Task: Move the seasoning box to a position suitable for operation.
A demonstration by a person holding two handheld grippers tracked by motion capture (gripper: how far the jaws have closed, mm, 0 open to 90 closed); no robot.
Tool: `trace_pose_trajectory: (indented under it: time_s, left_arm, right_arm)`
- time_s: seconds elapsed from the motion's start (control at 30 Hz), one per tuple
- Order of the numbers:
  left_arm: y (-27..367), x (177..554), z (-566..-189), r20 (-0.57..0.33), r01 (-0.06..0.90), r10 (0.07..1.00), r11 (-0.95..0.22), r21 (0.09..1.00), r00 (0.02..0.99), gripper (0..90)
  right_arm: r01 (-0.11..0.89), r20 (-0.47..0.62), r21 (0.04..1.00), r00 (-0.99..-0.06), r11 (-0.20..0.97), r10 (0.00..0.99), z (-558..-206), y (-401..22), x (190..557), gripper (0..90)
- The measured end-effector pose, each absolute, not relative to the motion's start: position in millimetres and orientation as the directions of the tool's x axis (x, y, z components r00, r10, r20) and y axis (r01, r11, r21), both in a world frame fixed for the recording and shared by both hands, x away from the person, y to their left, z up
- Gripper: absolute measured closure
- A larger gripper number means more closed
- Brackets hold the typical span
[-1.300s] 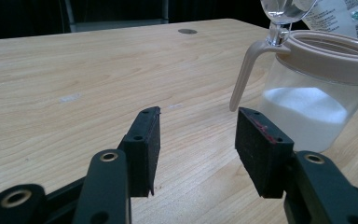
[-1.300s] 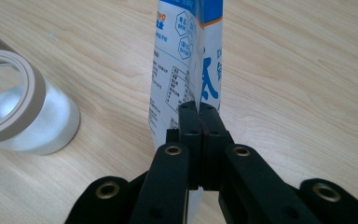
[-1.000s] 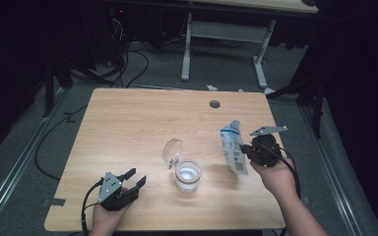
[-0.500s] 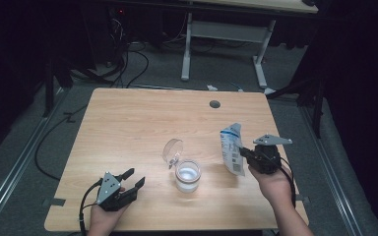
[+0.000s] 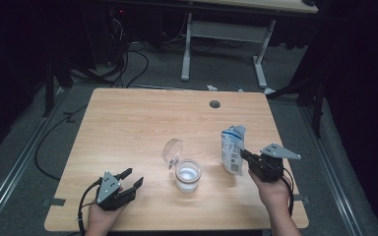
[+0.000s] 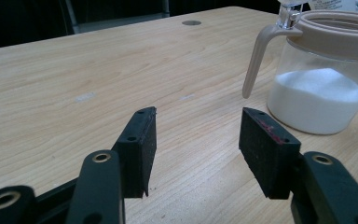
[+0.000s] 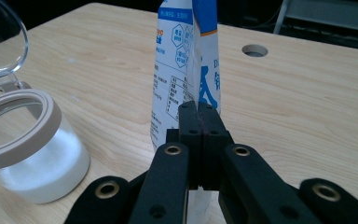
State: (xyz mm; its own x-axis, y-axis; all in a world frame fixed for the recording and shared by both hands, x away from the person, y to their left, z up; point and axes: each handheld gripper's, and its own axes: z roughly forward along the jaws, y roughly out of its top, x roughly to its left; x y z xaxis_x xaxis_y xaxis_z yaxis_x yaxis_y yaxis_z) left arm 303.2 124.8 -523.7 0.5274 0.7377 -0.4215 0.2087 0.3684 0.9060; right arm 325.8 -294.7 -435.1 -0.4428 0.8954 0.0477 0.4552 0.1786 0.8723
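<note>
A: Dark room, grey floor with cables, and one wooden counter (image 5: 128, 123) with a single round hole (image 5: 214, 104) near its far edge. What's on it?

B: Two things. One clear jar (image 5: 187, 175) with a beige rim, partly filled with white powder, its round lid (image 5: 173, 149) hinged open and standing up behind it. And one white-and-blue pouch (image 5: 232, 150), upright, to the right of the jar and apart from it.

A: Who has the pouch?

B: The right gripper (image 5: 246, 156). Its two jaws are clenched flat on the pouch's side edge, with the pouch rising above them in the right gripper view (image 7: 186, 70).

A: And the other one?

B: The left gripper (image 5: 132, 178) sits low by the near-left edge, well left of the jar. Its two jaws stand apart and have just been opening, with nothing between them but bare wood; the jar (image 6: 317, 88) shows ahead to their right.
</note>
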Motion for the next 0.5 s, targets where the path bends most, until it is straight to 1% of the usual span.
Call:
trace_pose_trajectory:
  time_s: [0.2, 0.33, 0.5]
  left_arm:
    - [122.2, 303.9, -522.4, -0.447, 0.222, 0.726, 0.39, 0.894, 0.523, 46.5]
    - [120.8, 302.2, -523.7, -0.444, 0.222, 0.727, 0.387, 0.895, 0.523, 46.4]
    - [122.8, 301.7, -523.3, -0.446, 0.217, 0.734, 0.392, 0.894, 0.512, 46.4]
  right_arm:
    - [0.41, 0.058, 0.901, -0.437, 0.141, 0.898, -445.1, -298.0, 321.6, 90.0]
    - [0.387, 0.065, 0.914, -0.438, 0.122, 0.897, -452.1, -297.6, 319.6, 90.0]
    - [0.363, 0.054, 0.923, -0.448, 0.126, 0.893, -452.6, -296.9, 316.5, 90.0]
